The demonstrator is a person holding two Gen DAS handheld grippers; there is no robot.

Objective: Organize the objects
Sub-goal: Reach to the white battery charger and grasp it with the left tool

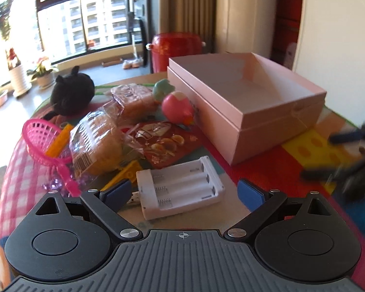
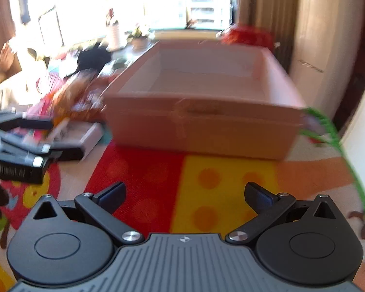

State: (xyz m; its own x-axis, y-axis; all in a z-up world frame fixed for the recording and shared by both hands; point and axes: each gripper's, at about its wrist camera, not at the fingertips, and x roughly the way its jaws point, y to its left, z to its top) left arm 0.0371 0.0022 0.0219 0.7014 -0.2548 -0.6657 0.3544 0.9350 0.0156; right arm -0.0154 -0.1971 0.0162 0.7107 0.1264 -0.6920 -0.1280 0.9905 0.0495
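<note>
Your left gripper (image 1: 183, 191) is wide open around the white battery charger (image 1: 181, 189), holding nothing yet, so you're mid-pickup. Close on it, then carry it to the empty pink box (image 1: 245, 97); your right gripper (image 2: 185, 194) is open and empty too.

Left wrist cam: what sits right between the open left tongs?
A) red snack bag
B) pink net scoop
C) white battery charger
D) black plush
C: the white battery charger lies between the spread left tongs, its slots empty; the other items lie farther back.
</note>
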